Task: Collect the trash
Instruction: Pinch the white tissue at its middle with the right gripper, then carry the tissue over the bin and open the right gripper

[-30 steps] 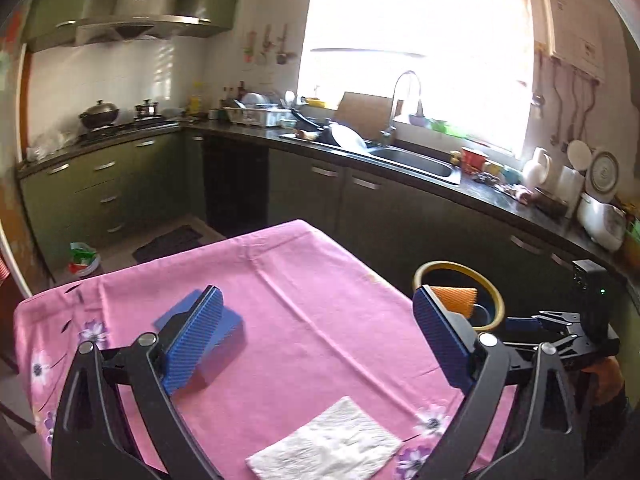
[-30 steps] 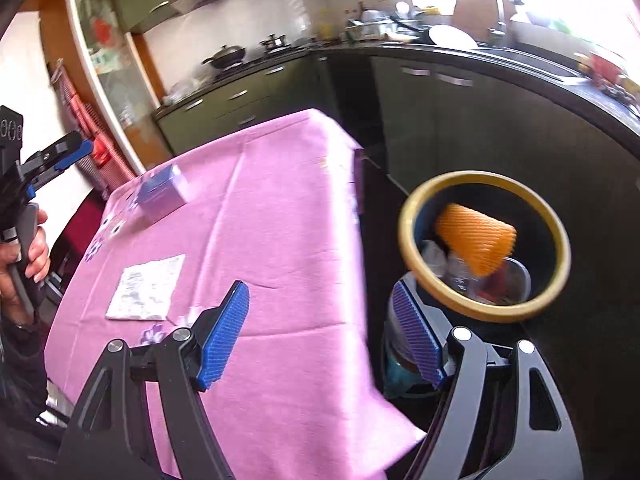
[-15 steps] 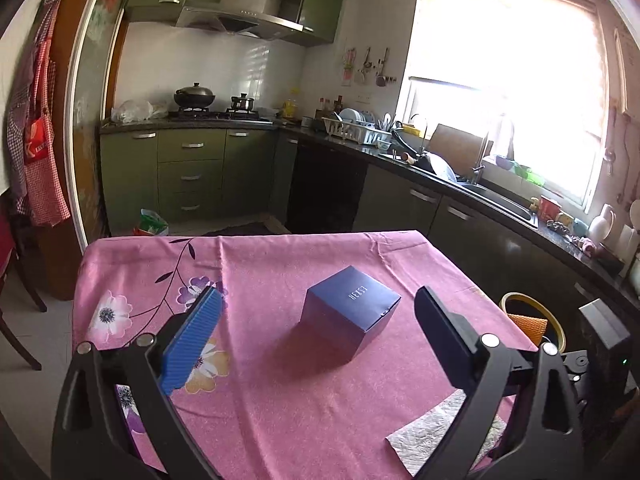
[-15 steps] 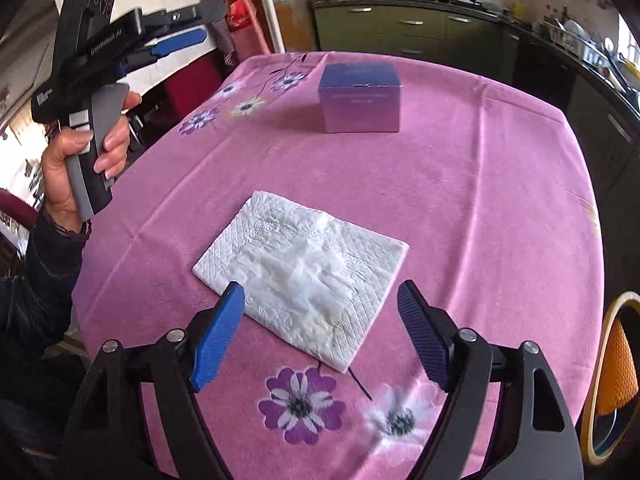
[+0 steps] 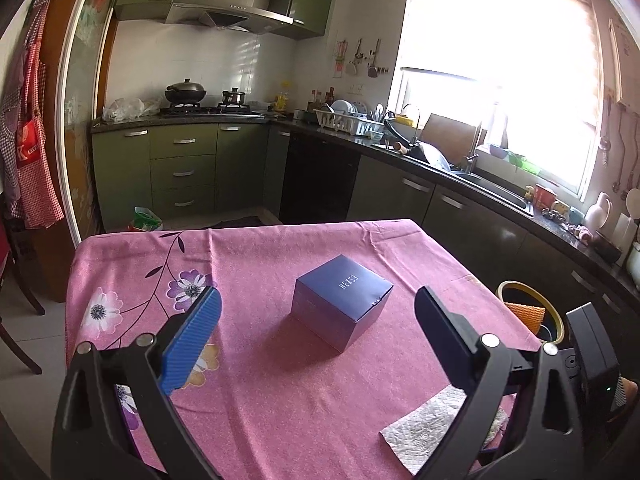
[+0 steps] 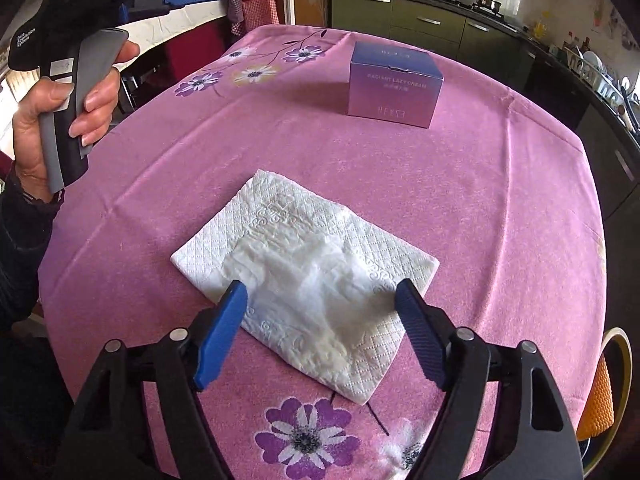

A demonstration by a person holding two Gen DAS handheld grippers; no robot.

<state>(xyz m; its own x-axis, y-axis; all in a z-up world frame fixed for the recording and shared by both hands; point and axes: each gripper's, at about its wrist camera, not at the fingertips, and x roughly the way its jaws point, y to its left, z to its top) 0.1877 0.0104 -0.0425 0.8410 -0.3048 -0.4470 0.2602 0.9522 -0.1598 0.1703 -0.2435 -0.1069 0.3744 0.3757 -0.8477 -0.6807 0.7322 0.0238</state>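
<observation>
With both grippers empty, the work turns on the napkin (image 6: pixel 308 280), which lies flat on the pink tablecloth (image 6: pixel 500 200) on the near side of the box (image 6: pixel 396 82). The right gripper (image 6: pixel 322 330) hangs low over the napkin's near half, jaws wide apart, one fingertip above each side of it; whether the pads touch the paper I cannot tell. From this gripper the napkin runs slantwise, its long axis going from far left to near right, so the jaws straddle it across its width.

The left gripper (image 5: pixel 318 336) is also spread open and points at the box, which sits between its fingers but well ahead of them. From the left wrist the napkin (image 5: pixel 436 436) shows only at the lower right, partly hidden behind the right finger.

The right hand is plainly the nearer to the napkin, so I judge it will take it: drop, pinch a fold, lift. The bin (image 6: pixel 616 392), with something orange inside, stands off the table edge to the napkin's right, a short carry for that same hand. The box is likely the left gripper's job.
</observation>
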